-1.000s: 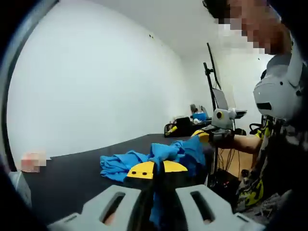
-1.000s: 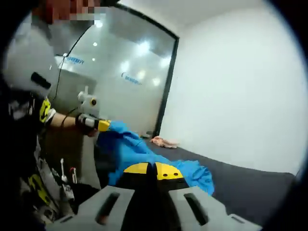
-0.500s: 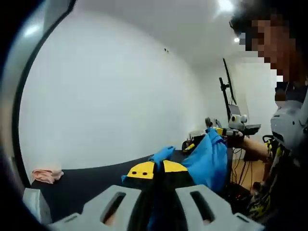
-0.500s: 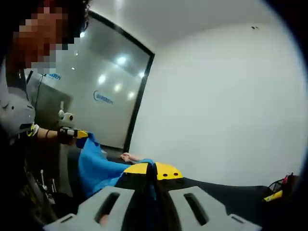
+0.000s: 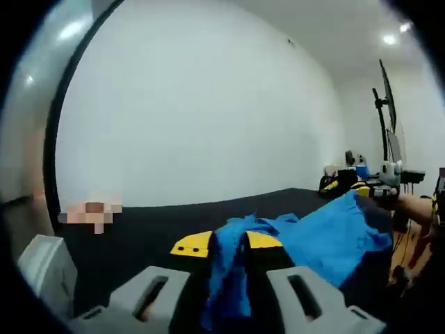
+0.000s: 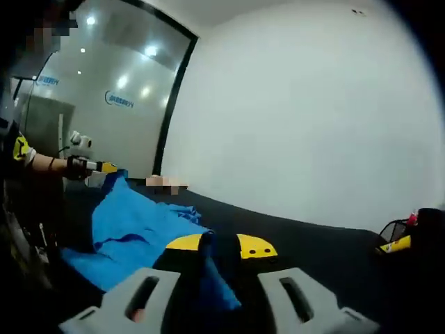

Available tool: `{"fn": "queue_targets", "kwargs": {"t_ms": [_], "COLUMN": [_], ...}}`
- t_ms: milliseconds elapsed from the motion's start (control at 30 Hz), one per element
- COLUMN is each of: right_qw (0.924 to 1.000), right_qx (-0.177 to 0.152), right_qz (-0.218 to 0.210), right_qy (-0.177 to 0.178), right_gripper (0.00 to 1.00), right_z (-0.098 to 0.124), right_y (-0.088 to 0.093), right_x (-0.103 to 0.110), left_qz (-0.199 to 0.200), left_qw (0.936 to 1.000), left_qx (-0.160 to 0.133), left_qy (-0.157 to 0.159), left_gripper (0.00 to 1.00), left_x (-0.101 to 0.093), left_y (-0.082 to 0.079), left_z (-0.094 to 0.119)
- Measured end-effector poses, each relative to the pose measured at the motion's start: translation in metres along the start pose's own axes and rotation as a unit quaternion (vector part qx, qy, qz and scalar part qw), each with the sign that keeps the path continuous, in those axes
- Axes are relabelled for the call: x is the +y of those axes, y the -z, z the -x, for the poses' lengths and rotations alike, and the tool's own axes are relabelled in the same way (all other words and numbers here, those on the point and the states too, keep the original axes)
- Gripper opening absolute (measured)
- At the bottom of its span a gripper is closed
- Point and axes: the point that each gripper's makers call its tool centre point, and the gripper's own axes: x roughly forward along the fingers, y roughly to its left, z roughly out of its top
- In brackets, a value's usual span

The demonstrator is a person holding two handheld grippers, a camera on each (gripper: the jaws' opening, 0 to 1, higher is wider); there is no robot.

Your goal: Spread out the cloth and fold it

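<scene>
We hold the blue cloth (image 5: pixel 327 236) stretched between both grippers above the dark table (image 5: pixel 160 223).

Left gripper (image 5: pixel 227 245) and right gripper (image 6: pixel 221 245) each pinch a cloth edge; a yellow-black bag (image 6: pixel 400 240) sits far right.

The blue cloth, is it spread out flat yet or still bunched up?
Partly spread, not flat. The blue cloth stretches between the left tool and right tool, each shut on a corner, with creases across it.
</scene>
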Motion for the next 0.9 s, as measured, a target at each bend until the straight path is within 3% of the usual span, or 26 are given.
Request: {"fn": "queue_targets", "kwargs": {"t_ms": [33, 100, 167, 200, 267, 333, 367, 400, 433, 467, 567, 600, 633, 667, 700, 733, 767, 833, 900], "right_qw": [0.9996, 0.9993, 0.9973, 0.9952, 0.9895, 0.9821, 0.9809, 0.9794, 0.9772, 0.9755, 0.9708, 0.9690, 0.9664, 0.9647, 0.9628, 0.9596, 0.9589, 0.9609, 0.9652], "right_qx": [0.007, 0.014, 0.022, 0.025, 0.041, 0.057, 0.069, 0.077, 0.087, 0.091, 0.086, 0.079, 0.076, 0.078, 0.085, 0.094, 0.098, 0.105, 0.102], "right_qz": [0.004, 0.021, 0.055, 0.070, 0.089, 0.117, 0.123, 0.128, 0.138, 0.150, 0.187, 0.200, 0.216, 0.225, 0.231, 0.241, 0.241, 0.231, 0.216], "right_qy": [-0.028, -0.028, -0.043, -0.064, -0.107, -0.136, -0.134, -0.136, -0.135, -0.133, -0.124, -0.122, -0.116, -0.112, -0.111, -0.112, -0.113, -0.111, -0.106], "right_gripper": [0.28, 0.27, 0.27, 0.27, 0.28, 0.28, 0.29, 0.30, 0.30, 0.30, 0.30, 0.29, 0.28, 0.28, 0.28, 0.26, 0.19, 0.09, 0.05], "right_z": [0.006, 0.018, 0.027, 0.031, 0.038, 0.042, 0.041, 0.039, 0.037, 0.035, 0.026, 0.024, 0.020, 0.016, 0.014, 0.011, 0.010, 0.009, 0.009], "right_y": [0.003, 0.006, 0.009, 0.010, 0.019, 0.030, 0.038, 0.043, 0.050, 0.053, 0.051, 0.048, 0.047, 0.046, 0.049, 0.052, 0.054, 0.056, 0.053], "right_x": [0.008, 0.009, 0.014, 0.021, 0.037, 0.049, 0.050, 0.051, 0.050, 0.049, 0.051, 0.052, 0.051, 0.053, 0.054, 0.055, 0.056, 0.056, 0.054], "left_qz": [-0.025, -0.027, -0.029, -0.049, -0.105, -0.159, -0.174, -0.181, -0.184, -0.185, -0.179, -0.193, -0.222, -0.268, -0.287, -0.261, -0.257, -0.231, -0.240], "left_qw": [0.9995, 0.9984, 0.9944, 0.9870, 0.9700, 0.9524, 0.9474, 0.9423, 0.9316, 0.9257, 0.9279, 0.9271, 0.9296, 0.9225, 0.9181, 0.9247, 0.9242, 0.9269, 0.9259], "left_qx": [-0.017, -0.038, -0.050, -0.031, 0.010, 0.029, 0.036, 0.038, 0.045, 0.055, 0.070, 0.071, 0.066, 0.071, 0.075, 0.048, 0.048, 0.075, 0.073], "left_qy": [0.007, 0.031, 0.088, 0.150, 0.219, 0.259, 0.266, 0.279, 0.310, 0.325, 0.319, 0.313, 0.287, 0.269, 0.263, 0.273, 0.279, 0.286, 0.283], "left_gripper": [0.29, 0.39, 0.33, 0.27, 0.28, 0.27, 0.27, 0.28, 0.29, 0.29, 0.28, 0.28, 0.28, 0.28, 0.27, 0.25, 0.22, 0.16, 0.14], "left_x": [-0.005, -0.016, -0.043, -0.077, -0.127, -0.170, -0.184, -0.201, -0.226, -0.239, -0.259, -0.261, -0.260, -0.256, -0.254, -0.262, -0.264, -0.265, -0.264], "left_y": [-0.009, -0.022, -0.036, -0.032, -0.015, 0.004, 0.012, 0.020, 0.034, 0.043, 0.060, 0.063, 0.065, 0.071, 0.075, 0.069, 0.069, 0.078, 0.077], "left_z": [0.004, 0.013, 0.024, 0.029, 0.034, 0.031, 0.028, 0.026, 0.025, 0.023, 0.004, -0.002, -0.012, -0.020, -0.025, -0.029, -0.029, -0.032, -0.035]}}
